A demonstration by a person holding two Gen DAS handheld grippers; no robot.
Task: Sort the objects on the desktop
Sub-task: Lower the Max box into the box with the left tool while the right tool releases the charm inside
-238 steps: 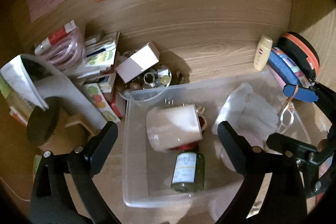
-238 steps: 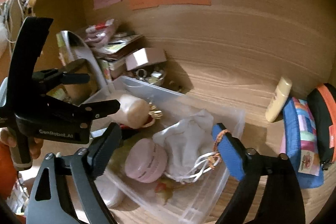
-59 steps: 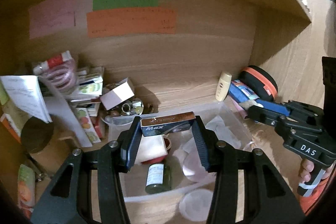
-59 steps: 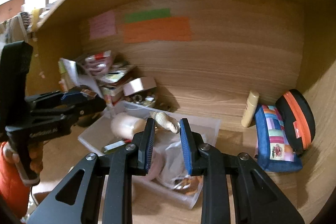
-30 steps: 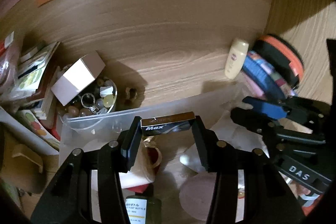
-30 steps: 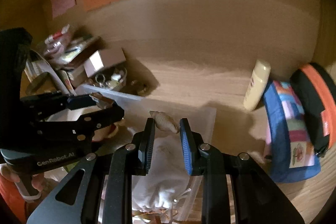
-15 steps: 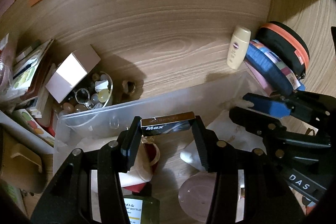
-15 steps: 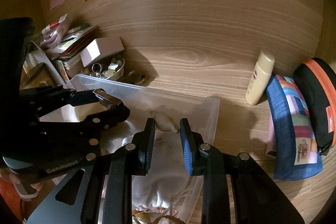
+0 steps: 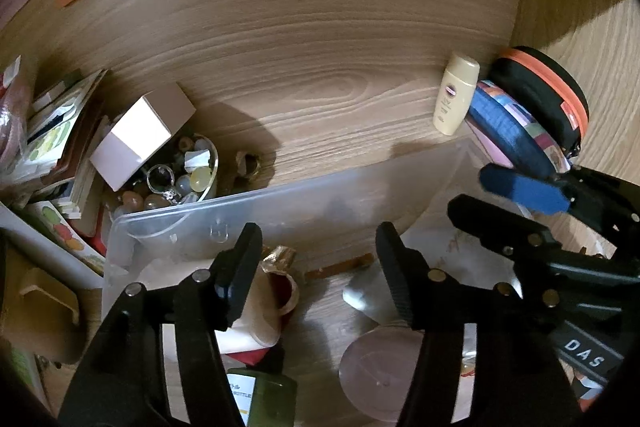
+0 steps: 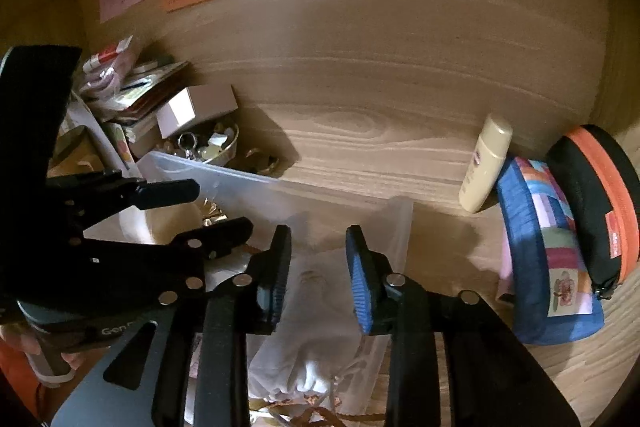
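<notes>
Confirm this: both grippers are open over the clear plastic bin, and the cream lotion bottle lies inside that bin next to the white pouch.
One detail is off. The cream lotion bottle is not in the clear plastic bin; the right wrist view shows it outside, on the wooden surface, leaning by the blue patchwork pouch. The rest holds: left gripper and right gripper are open over the bin, where the white pouch lies.

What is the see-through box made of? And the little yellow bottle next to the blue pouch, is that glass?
The see-through box looks like thin frosted plastic: its wall is cloudy, and the wood grain shows through it. The little yellow bottle is probably plastic, not glass: it is opaque cream with a dull, smooth sheen and a printed label. The blue pouch looks like stitched fabric.
</notes>
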